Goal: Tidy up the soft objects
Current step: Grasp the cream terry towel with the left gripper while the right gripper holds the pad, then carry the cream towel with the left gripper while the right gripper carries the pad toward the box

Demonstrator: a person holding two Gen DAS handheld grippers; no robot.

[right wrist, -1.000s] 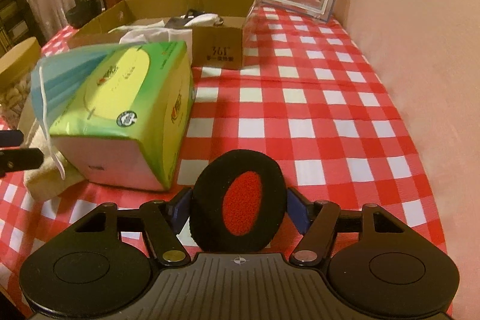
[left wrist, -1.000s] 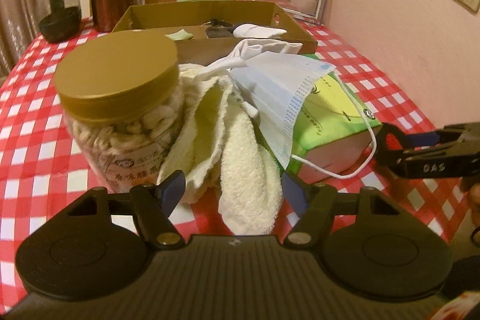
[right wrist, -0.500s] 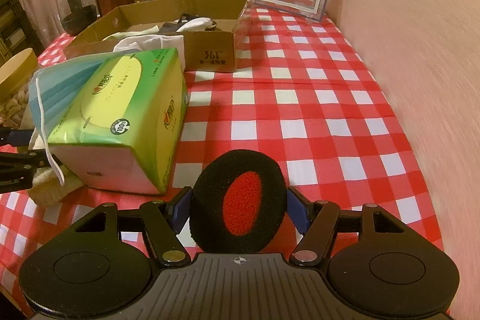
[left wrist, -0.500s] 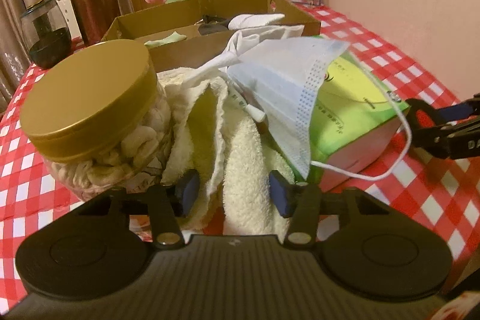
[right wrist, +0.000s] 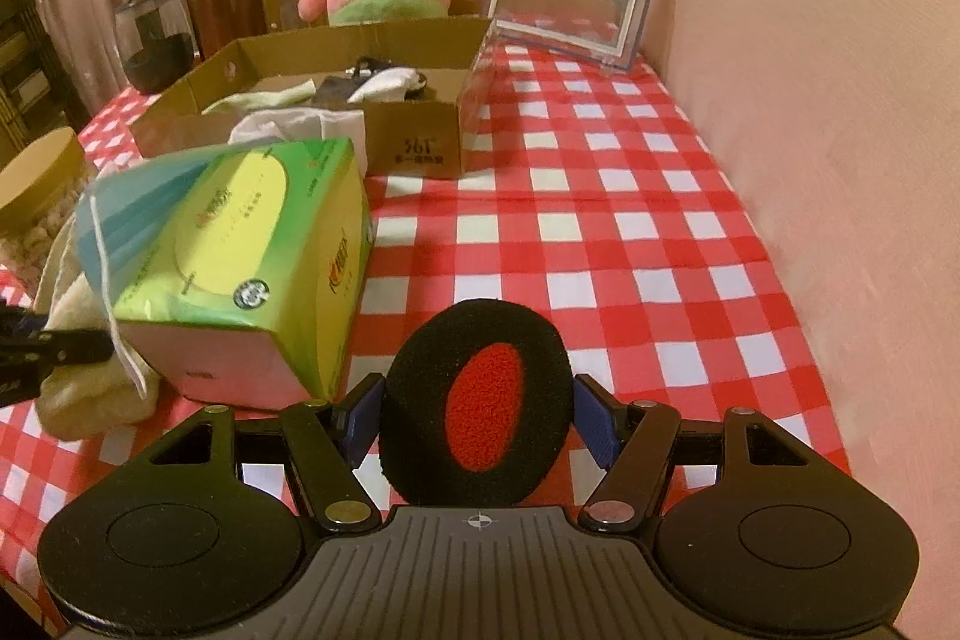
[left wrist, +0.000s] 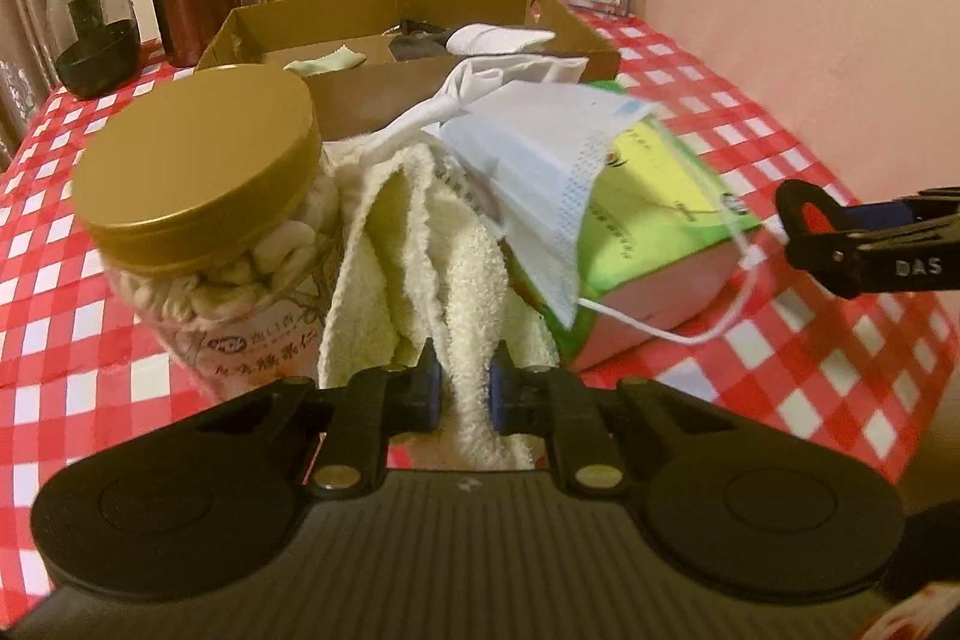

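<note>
In the left wrist view, the left gripper is closing its fingers on a hanging fold of the cream towel, which is lying at the near edge of the desk between the nut jar on the left and the tissue box on the right. A face mask is draped over both, so lifting slowly should be letting it slide off rather than drag.

In the right wrist view, the right gripper is gripping a black-and-red foam ear pad near the tissue box; the cardboard box is waiting farther off.
</note>
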